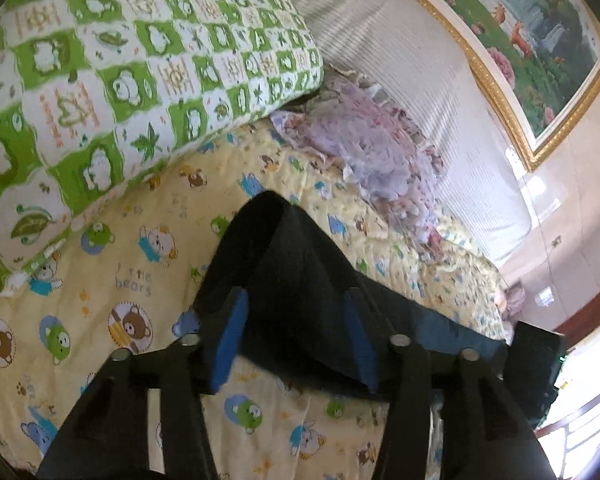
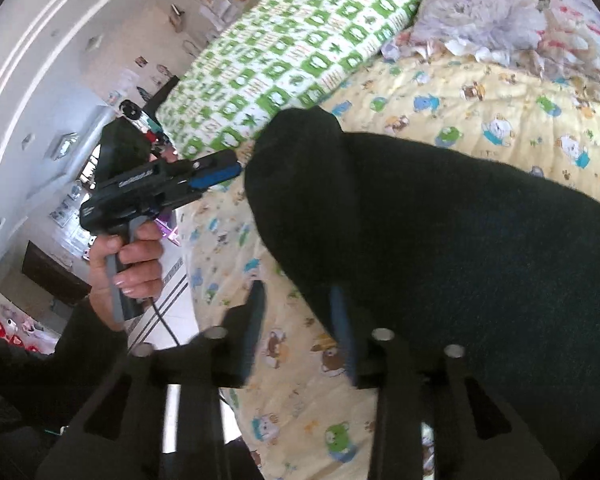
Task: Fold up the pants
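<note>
The black pants [image 1: 296, 280] lie on a yellow bear-print bedspread [image 1: 112, 280], folded into a thick pile. In the left wrist view my left gripper [image 1: 296, 312] is open, its blue pads wide apart with the pants' near edge between and beyond them. In the right wrist view the pants [image 2: 440, 240] fill the right half. My right gripper [image 2: 298, 304] is open, its right pad against the pants' edge. The left gripper [image 2: 236, 168] also shows there, held in a hand at the pants' far end; whether it touches the cloth I cannot tell.
A green and white checked pillow [image 1: 112, 80] lies at the bed's head, next to a purple floral blanket [image 1: 372, 152]. A gold-framed picture [image 1: 540, 60] hangs on the wall. The bed's edge and the tiled floor [image 2: 168, 300] are to the left in the right wrist view.
</note>
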Demonstrator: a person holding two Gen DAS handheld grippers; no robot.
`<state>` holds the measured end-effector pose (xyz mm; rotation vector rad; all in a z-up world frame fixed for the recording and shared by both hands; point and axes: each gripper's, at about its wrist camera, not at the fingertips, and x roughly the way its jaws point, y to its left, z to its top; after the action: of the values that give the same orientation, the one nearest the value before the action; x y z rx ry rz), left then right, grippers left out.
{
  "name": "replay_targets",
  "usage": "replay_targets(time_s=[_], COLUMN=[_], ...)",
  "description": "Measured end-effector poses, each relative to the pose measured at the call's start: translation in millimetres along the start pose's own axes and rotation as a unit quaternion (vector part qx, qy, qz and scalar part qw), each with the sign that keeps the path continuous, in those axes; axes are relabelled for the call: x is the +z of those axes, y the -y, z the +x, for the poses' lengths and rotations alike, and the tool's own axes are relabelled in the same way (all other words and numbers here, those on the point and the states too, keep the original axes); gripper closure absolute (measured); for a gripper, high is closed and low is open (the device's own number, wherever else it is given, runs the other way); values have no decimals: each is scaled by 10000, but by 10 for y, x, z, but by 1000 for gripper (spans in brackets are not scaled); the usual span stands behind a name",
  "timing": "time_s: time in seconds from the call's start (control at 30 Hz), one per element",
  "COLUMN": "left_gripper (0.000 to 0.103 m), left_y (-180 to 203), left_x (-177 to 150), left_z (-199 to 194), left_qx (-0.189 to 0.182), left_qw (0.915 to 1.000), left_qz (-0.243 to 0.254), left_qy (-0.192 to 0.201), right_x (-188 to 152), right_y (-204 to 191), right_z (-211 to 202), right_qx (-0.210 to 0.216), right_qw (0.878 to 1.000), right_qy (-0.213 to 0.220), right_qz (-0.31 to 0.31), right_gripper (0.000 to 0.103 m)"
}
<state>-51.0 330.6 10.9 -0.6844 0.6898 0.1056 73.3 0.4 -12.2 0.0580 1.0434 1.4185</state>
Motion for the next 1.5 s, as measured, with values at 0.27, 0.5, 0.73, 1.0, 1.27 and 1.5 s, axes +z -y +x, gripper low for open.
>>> replay_targets(time_s=[0.27, 0.5, 0.73, 1.0, 1.27, 1.5], left_gripper=[39, 35, 32, 27, 68, 69], left_y=[-85, -256, -156, 27, 134, 462], left_x=[78, -73, -132, -57, -124, -108], left_z=[359, 505, 487, 749, 553, -275], left_qx=[839, 1144, 1269, 1344, 997, 460], left_qw=[9962, 9918, 9896, 9879, 9918, 9932], left_qz=[-34, -261, 77, 354, 645, 1003], left_qy=[-246, -502, -672, -690, -463, 363], right_x=[348, 804, 904, 713, 764, 1037], right_y=[562, 1107, 1244, 1081, 882, 675], right_z=[-431, -377, 180, 250, 177, -233], right_qx=[-1026, -1635, -1480, -1234, -1473, -1778], right_qw=[9896, 9779, 9817, 9861, 9864, 9832], right_qy=[637, 418, -635, -988, -728, 390], right_qz=[783, 1234, 1013, 510, 106, 104], right_gripper=[61, 61, 61, 61, 89, 90])
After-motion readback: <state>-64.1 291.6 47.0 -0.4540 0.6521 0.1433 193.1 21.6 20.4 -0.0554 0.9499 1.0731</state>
